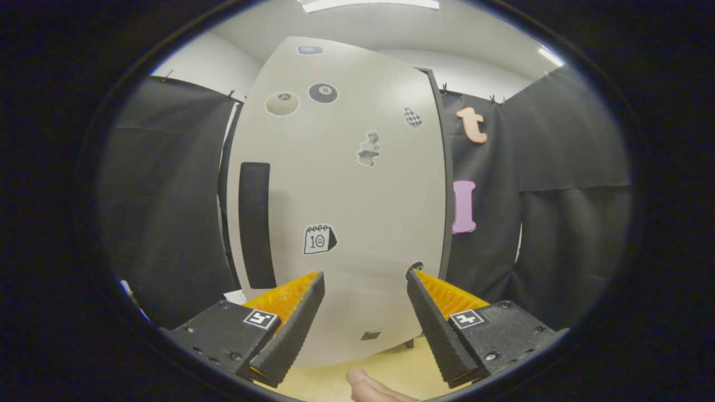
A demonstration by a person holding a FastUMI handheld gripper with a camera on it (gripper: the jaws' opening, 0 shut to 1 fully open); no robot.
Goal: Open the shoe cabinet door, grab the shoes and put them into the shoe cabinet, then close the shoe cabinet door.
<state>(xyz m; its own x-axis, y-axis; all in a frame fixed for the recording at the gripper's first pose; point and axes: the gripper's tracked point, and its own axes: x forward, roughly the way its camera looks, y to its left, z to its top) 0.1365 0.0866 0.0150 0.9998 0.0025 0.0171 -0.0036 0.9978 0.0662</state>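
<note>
Calendar sticker (319, 239) on cabinet door (363, 201): "10"; ball sticker (323, 92): probably "8".

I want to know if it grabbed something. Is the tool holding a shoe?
No, the tool is open with nothing between its fingers, just facing the shoe cabinet door with its stickers.

Smooth matt shoe cabinet door (341, 190) with flat paper-like stickers (319, 239), ribbed hand-held gripper (365, 276) fingers spread apart, matt cloth wall (564, 184)
</note>
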